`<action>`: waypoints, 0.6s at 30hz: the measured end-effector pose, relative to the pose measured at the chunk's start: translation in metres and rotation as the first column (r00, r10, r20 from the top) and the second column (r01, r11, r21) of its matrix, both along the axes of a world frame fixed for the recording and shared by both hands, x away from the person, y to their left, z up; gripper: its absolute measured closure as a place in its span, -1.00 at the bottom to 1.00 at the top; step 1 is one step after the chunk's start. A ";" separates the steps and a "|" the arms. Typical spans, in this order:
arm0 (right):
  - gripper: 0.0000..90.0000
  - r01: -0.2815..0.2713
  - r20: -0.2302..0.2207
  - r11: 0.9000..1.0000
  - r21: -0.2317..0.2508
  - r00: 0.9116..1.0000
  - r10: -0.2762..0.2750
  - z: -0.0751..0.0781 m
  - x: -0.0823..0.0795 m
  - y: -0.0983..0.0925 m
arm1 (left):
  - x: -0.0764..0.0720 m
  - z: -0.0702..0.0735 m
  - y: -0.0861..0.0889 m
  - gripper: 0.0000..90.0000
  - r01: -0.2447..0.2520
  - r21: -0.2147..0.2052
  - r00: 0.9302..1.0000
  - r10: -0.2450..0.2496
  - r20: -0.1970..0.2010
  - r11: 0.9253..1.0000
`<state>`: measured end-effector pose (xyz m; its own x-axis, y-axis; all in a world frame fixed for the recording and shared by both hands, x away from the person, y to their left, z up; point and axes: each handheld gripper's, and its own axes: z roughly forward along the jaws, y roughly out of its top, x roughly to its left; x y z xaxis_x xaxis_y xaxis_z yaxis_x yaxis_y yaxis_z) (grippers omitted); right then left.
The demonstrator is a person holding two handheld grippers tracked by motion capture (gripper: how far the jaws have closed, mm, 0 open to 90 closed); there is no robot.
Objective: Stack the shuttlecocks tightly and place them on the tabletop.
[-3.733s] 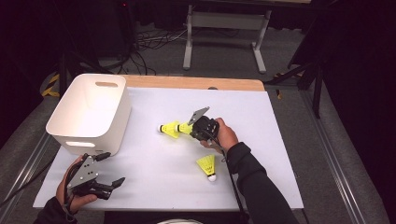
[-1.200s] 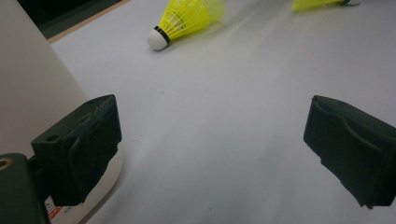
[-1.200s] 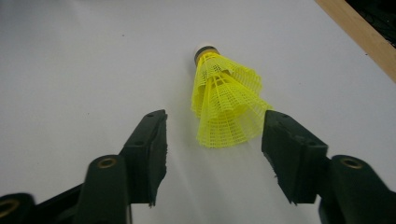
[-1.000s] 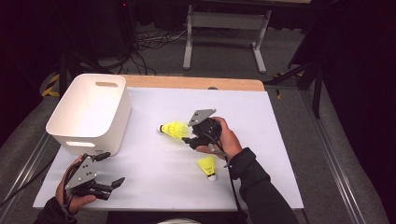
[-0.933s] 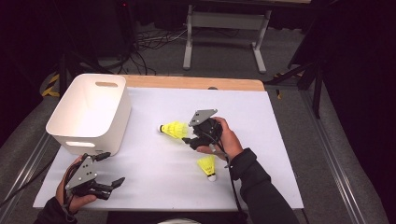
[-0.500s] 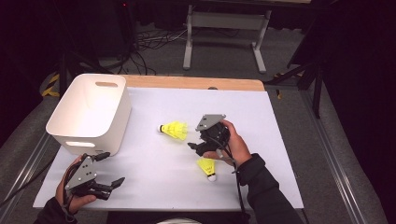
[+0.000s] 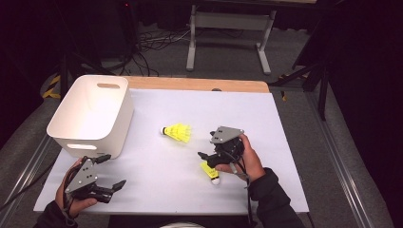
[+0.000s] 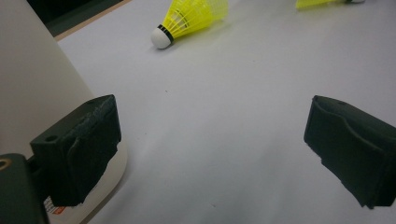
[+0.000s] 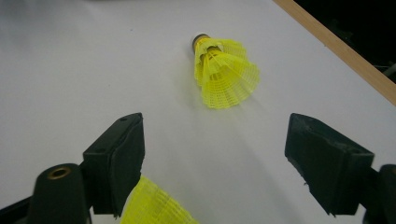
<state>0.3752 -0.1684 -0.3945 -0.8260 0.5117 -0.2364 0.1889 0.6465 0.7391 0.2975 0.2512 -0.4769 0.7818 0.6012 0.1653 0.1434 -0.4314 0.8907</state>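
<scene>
A: Where are the birdies?

B: The far birdie [image 7: 177, 132] lies in the middle of the picture. The near birdie [image 7: 209, 171] lies lower, right by the right gripper [image 7: 207, 159], just under its jaws.

A: Is that gripper holding one?

B: No. Its jaws have just been opening. They stand wide, with nothing between them.

A: Which way does the far birdie point?

B: Its round tip points left, toward the white bin [image 7: 90, 114]. It lies up and left of the right gripper.

A: And the left gripper [image 7: 107, 185]?

B: It sits at the lower left, wide open and holding nothing. The right hand is nearer to both.
</scene>
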 end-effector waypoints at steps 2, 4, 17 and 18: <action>-0.55 0.013 -0.004 1.000 0.018 1.000 -0.013 -0.001 -0.004 -0.006 | 0.000 0.000 -0.001 -0.90 -0.002 0.012 1.000 0.002 0.006 1.000; -0.54 0.022 0.003 0.999 0.039 1.000 -0.022 -0.004 -0.008 -0.011 | 0.000 0.000 -0.001 -0.90 -0.006 0.017 1.000 0.006 0.010 1.000; -0.59 0.028 -0.036 0.997 0.070 0.999 -0.026 -0.023 -0.031 -0.027 | -0.001 0.000 0.001 -0.90 -0.018 0.012 1.000 0.018 0.016 1.000; -0.59 0.029 -0.040 0.997 0.074 0.999 -0.026 -0.024 -0.032 -0.028 | -0.001 0.000 0.002 -0.90 -0.019 0.009 1.000 0.018 0.011 1.000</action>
